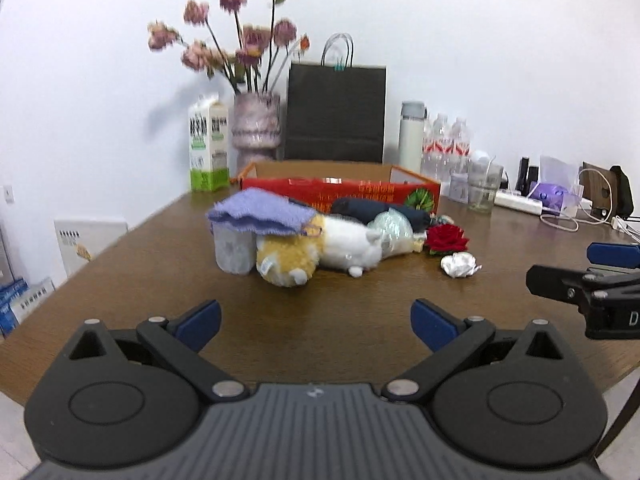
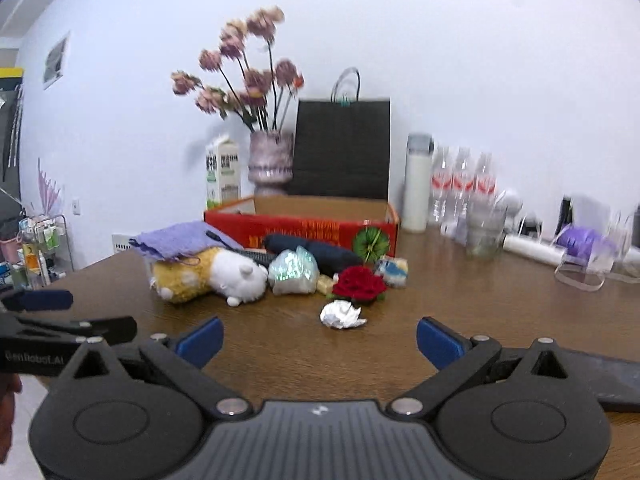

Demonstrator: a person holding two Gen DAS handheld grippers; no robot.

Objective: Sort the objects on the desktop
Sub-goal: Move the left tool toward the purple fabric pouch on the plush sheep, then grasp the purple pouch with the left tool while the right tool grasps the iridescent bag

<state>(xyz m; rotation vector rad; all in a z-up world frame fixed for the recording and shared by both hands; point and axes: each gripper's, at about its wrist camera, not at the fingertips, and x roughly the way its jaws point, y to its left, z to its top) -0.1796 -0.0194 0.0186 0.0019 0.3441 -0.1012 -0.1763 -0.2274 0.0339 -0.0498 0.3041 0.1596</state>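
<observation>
A heap of objects is lying near the middle of the wooden table (image 1: 160,256), toward its far edge. A yellow-and-white plush toy (image 1: 320,254) is sprawling on its side at the front of the heap, and a purple cloth (image 1: 260,216) is draping over its yellow end and over a grey cylinder (image 1: 234,252) beside it. A clear crinkled bag (image 2: 294,270) is touching the plush's white end, with a folded dark umbrella (image 2: 316,252) lying just behind — both are sitting in front of the red cardboard box (image 2: 304,228), whose top is standing open. A red rose (image 2: 358,284) is resting at the right of the heap, and a crumpled foil ball (image 2: 342,315) is lying just in front of it, nearest the table's near edge.

The left gripper (image 1: 316,324) is hovering over the near edge with its jaws spread wide, holding nothing. The right gripper (image 2: 320,340) is hanging beside it, jaws likewise released and empty.

Along the far edge a milk carton (image 1: 208,146), a vase of pink flowers (image 1: 256,126), a black paper bag (image 1: 336,114), a white flask (image 1: 412,136) and water bottles (image 1: 448,142) are standing against the wall.
</observation>
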